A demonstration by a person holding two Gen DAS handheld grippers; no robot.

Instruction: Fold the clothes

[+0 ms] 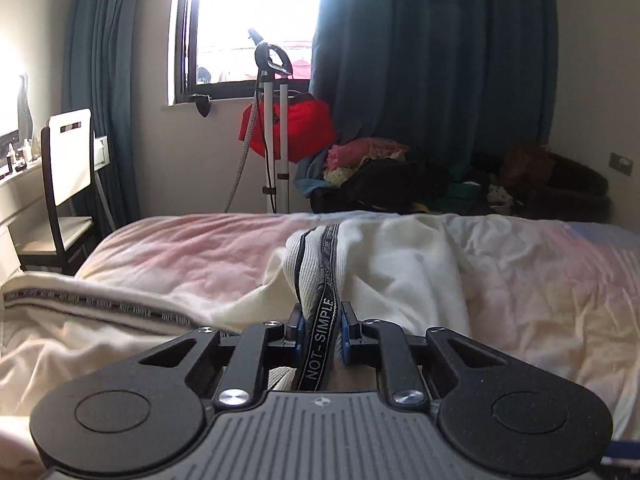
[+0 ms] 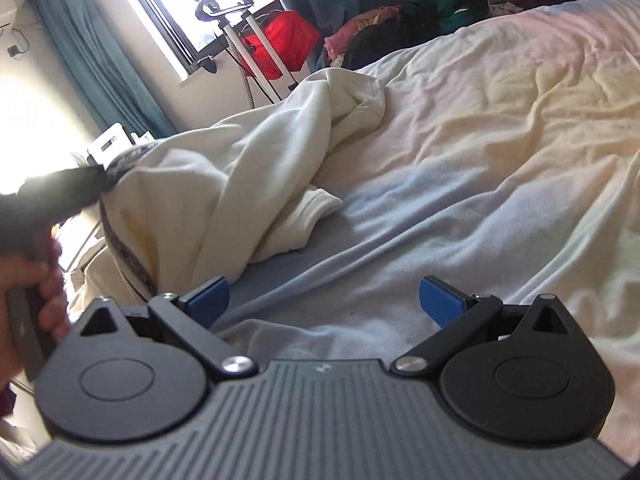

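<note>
I'm clamping the left gripper (image 1: 320, 330) on the cream garment (image 1: 384, 264) at its lettered tape (image 1: 318, 344); right gripper (image 2: 325, 298), jaws apart, hovering over bedsheet (image 2: 460, 152), likely needing the cuff (image 2: 316, 208) next.

bare bedspread (image 2: 460, 184) beside heaped garment (image 2: 240, 184)

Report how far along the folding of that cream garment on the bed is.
Done: no fold shows; the cream garment lies crumpled on the bedsheet. In hand: the left gripper is shut on its black lettered trim. Left: the right gripper hangs open and empty above the sheet; spreading and folding remain.
</note>
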